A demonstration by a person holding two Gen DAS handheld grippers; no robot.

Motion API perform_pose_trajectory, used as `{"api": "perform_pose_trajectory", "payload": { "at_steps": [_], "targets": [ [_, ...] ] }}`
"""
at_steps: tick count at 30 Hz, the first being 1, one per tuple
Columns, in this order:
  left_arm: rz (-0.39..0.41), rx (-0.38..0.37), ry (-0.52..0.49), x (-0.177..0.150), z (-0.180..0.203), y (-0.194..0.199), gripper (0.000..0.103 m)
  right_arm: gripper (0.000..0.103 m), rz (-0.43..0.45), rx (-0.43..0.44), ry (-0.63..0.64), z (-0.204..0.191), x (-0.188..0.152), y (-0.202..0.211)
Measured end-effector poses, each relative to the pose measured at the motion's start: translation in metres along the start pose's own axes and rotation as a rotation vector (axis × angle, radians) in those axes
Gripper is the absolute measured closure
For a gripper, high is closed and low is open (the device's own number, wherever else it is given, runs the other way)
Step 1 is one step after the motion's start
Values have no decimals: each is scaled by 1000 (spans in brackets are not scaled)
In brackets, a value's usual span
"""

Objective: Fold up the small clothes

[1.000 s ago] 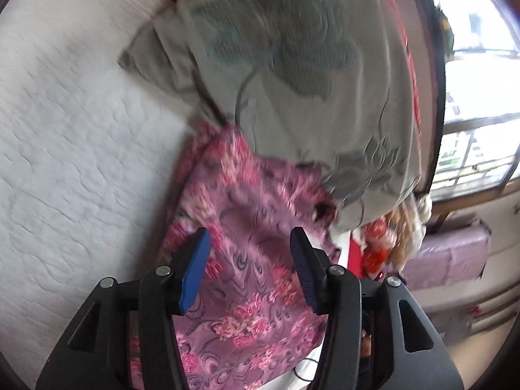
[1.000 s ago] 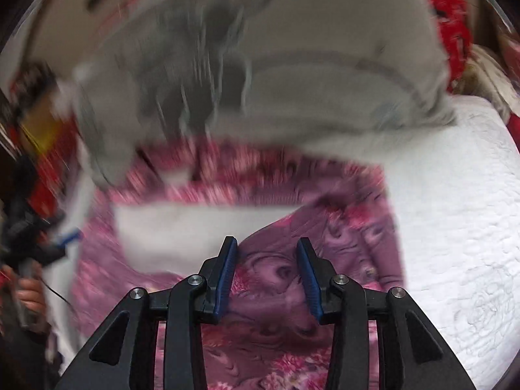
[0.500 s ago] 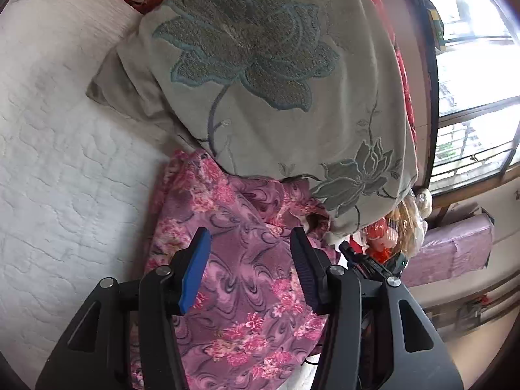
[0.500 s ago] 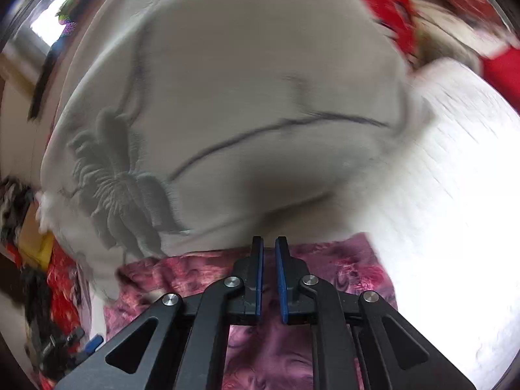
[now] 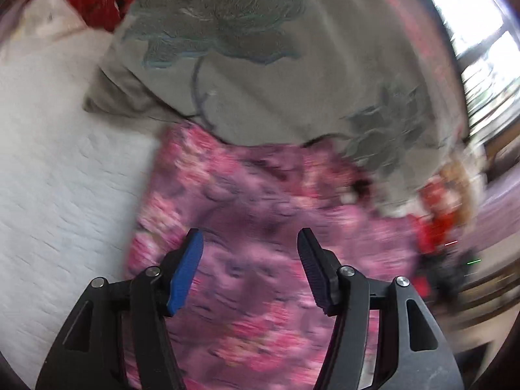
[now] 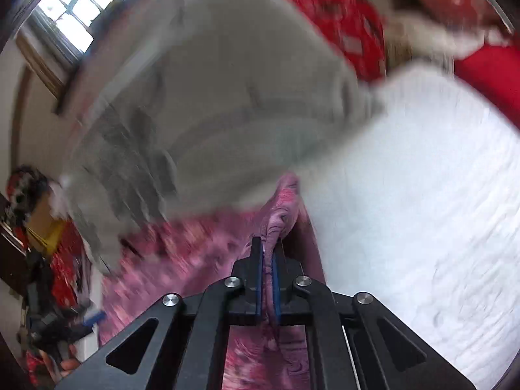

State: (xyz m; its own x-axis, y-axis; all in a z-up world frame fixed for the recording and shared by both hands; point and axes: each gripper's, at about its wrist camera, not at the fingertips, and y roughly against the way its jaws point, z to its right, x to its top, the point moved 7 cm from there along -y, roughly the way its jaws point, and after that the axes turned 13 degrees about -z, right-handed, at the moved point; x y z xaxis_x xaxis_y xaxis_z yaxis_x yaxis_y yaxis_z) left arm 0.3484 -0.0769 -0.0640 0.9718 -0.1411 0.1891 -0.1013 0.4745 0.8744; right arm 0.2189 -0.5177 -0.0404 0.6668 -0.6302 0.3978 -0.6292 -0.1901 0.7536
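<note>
A pink and purple floral garment (image 5: 260, 214) lies on a white quilted bed (image 5: 65, 175), its far edge against a grey pillow. My left gripper (image 5: 250, 243) is open and empty, just above the garment's middle. My right gripper (image 6: 267, 260) is shut on a bunched fold of the same garment (image 6: 282, 201) and holds that edge up off the bed (image 6: 422, 211). The rest of the garment (image 6: 182, 253) spreads to the left below it. Both views are motion-blurred.
A large grey pillow with embroidered flowers (image 5: 260, 65) lies right behind the garment; it also shows in the right wrist view (image 6: 227, 97). Red bedding (image 6: 351, 9) lies beyond it. Cluttered red items (image 5: 438, 227) and a window (image 5: 481, 48) are at the bed's side.
My right gripper closed on the garment's edge and has lifted it. My left gripper stayed open and moved slightly closer over the garment.
</note>
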Motion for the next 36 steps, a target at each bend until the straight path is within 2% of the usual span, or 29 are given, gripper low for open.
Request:
{"api": "perform_pose_trajectory", "payload": {
  "at_steps": [2, 3, 4, 5, 6, 7, 9, 11, 13, 16, 17, 18, 20, 21, 23, 24, 27, 28, 29, 31, 32, 34, 36],
  "targets": [
    [-35, 99, 16, 3, -13, -18, 51, 99, 5, -6, -64, 14, 4, -2],
    [-38, 129, 18, 5, -18, -22, 59, 99, -52, -39, -94, 25, 0, -15],
    [-29, 134, 18, 7, -19, -21, 61, 98, -121, -103, -109, 33, -6, -31],
    [-27, 132, 26, 8, -20, -17, 63, 98, -173, -112, -118, 38, -13, -39],
    [-35, 118, 45, 7, -22, -12, 63, 97, -162, -98, -121, 38, -14, -36],
    [-47, 89, 68, 4, -24, -6, 63, 89, -125, -80, -137, 38, -14, -24],
    [-61, 29, 83, -11, -25, 8, 63, 86, -93, -20, -166, 38, -19, -1],
    [-54, -21, 55, -32, -19, 22, 60, 65, -100, 38, -166, 42, -37, 21],
    [-42, -47, 28, -61, -13, 31, 48, 53, -110, 41, -137, 46, -60, 40],
    [-73, -39, 16, -89, -11, 22, 48, 54, -176, 39, -123, 50, -105, 43],
    [-95, -21, 23, -97, -13, 16, 48, 81, -215, 14, -116, 53, -121, 39],
    [-97, -24, 29, -99, -15, 13, 48, 100, -224, 22, -89, 48, -126, 40],
    [-93, -29, 36, -101, -16, 14, 48, 99, -146, 47, -37, 41, -128, 59],
    [-96, -29, 38, -101, -17, 15, 48, 99, -74, 67, -19, 36, -124, 77],
    [-99, -37, 50, -101, -15, 13, 48, 99, -21, 38, -41, 48, -119, 93],
    [-99, -40, 53, -104, -14, 10, 48, 99, -32, 15, -52, 56, -119, 90],
    [-106, -54, 68, -106, -15, 11, 48, 99, -178, -97, -74, 88, -136, 56],
    [-115, -61, 84, -107, -17, 15, 48, 100, -171, -108, -58, 88, -136, 55],
    [-115, -63, 100, -110, -19, 20, 48, 96, -165, -120, -55, 86, -136, 60],
    [-97, -89, 105, -115, -19, 32, 48, 81, -130, -193, -81, 81, -130, 74],
    [-80, -114, 91, -116, -15, 38, 48, 80, -97, -203, -75, 75, -127, 81],
    [-60, -128, 66, -120, -7, 43, 48, 79, -28, -129, -16, 45, -126, 87],
    [-50, -103, 41, -124, -3, 38, 47, 75, 7, -88, 42, 23, -127, 88]
  ]
}}
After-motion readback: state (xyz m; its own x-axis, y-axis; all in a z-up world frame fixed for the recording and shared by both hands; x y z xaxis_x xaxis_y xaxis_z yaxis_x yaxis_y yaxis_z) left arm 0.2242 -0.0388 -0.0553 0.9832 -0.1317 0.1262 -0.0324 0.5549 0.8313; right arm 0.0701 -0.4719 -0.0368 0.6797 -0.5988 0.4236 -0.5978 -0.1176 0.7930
